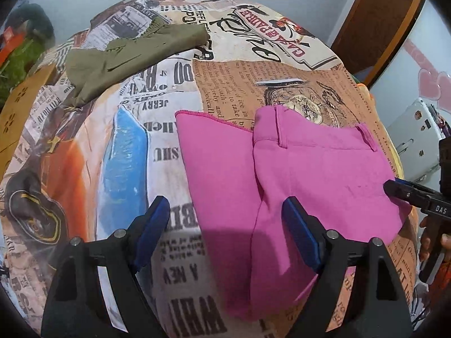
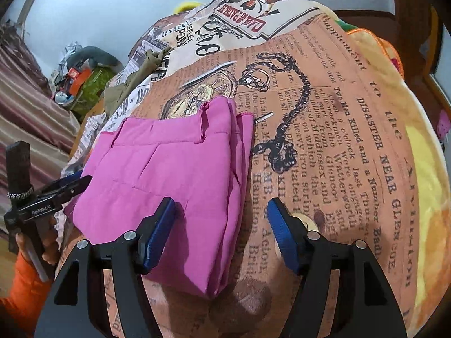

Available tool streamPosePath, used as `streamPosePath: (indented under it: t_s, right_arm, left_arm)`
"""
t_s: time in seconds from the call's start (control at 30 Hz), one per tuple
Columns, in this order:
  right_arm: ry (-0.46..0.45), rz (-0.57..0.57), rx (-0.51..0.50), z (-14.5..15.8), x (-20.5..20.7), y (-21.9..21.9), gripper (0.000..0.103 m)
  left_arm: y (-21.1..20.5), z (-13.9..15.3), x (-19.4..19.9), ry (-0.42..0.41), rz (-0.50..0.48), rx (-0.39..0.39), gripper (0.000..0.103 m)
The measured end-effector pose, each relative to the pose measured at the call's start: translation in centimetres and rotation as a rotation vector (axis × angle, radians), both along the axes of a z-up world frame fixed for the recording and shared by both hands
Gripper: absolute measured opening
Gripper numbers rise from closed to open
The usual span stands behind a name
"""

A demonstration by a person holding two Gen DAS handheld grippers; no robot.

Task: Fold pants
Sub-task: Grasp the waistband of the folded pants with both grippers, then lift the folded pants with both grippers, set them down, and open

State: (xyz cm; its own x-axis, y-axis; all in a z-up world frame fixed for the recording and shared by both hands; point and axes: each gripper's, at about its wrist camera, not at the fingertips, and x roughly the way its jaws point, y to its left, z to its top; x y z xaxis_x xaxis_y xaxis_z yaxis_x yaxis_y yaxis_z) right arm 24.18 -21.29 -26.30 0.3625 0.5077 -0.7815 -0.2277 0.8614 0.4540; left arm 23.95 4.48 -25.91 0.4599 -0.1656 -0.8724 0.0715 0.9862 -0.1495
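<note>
On newsprint-patterned bedspread (image 1: pixel 174 253): folded pink pants (image 1: pixel 296 174), lying flat.
Left gripper (image 1: pixel 225 225) spread wide over pants' left edge, right gripper (image 2: pixel 220 225) spread over right edge, neither pinching cloth; olive garment (image 1: pixel 126 56) well apart, farther back.

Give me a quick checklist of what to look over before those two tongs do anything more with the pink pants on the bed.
1. Left tongs open and holding nothing: ok.
2. Right tongs open and holding nothing: ok.
3. Pink pants folded into a compact stack on the printed bedspread: ok.
4. Stack edges lined up: not ok, a lower layer sticks out on one side in the left wrist view.
5. Olive pants lying apart from the pink stack: ok.
6. Whether the layers underneath lie smooth: cannot tell.
</note>
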Motion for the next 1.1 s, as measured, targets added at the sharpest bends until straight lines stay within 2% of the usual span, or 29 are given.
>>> streamPosePath:
  t_s: [0.23, 0.37, 0.47, 0.63, 0.7, 0.73, 0.77, 0.8, 0.97, 1.1]
  right_arm:
    - [-0.004, 0.02, 0.038, -0.2, 1.1, 0.7, 0.067]
    - [-0.008, 0.036, 0.03, -0.1, 1.6, 1.3, 0.067]
    - [-0.016, 0.047, 0.026, -0.1, 1.7, 1.7, 0.063]
    - [-0.031, 0.043, 0.027, 0.1, 1.9, 1.6, 0.044]
    - [-0.035, 0.034, 0.039, 0.2, 1.9, 1.2, 0.033]
    - [-0.039, 0.03, 0.045, 0.3, 1.9, 1.0, 0.03]
    - [-0.044, 0.03, 0.045, 0.4, 1.8, 0.9, 0.026]
    - [-0.05, 0.028, 0.044, 0.6, 1.8, 0.9, 0.022]
    - [-0.096, 0.033, 0.001, 1.8, 1.5, 1.4, 0.014]
    - [-0.133, 0.045, 0.004, 3.0, 1.5, 1.7, 0.012]
  left_arm:
    - [-0.1, -0.3, 1.4, -0.008, -0.008, -0.018, 0.082]
    - [-0.8, -0.1, 1.9, -0.017, -0.042, -0.021, 0.062]
    - [-1.9, -0.1, 2.1, -0.025, -0.084, 0.008, 0.053]
    - [-2.3, 0.0, 2.4, -0.018, -0.096, 0.006, 0.037]
    - [-2.5, 0.2, 2.3, -0.018, -0.09, 0.015, 0.031]
    - [-2.6, 0.3, 2.3, -0.022, -0.083, 0.027, 0.027]
    - [-2.8, 0.4, 2.3, -0.028, -0.072, 0.051, 0.016]
    - [-3.0, 0.5, 2.3, -0.032, -0.065, 0.084, 0.014]
    - [-3.6, 1.2, 2.1, -0.056, -0.07, 0.142, 0.01]
    - [-3.4, 2.7, 1.7, -0.089, -0.066, 0.137, 0.009]
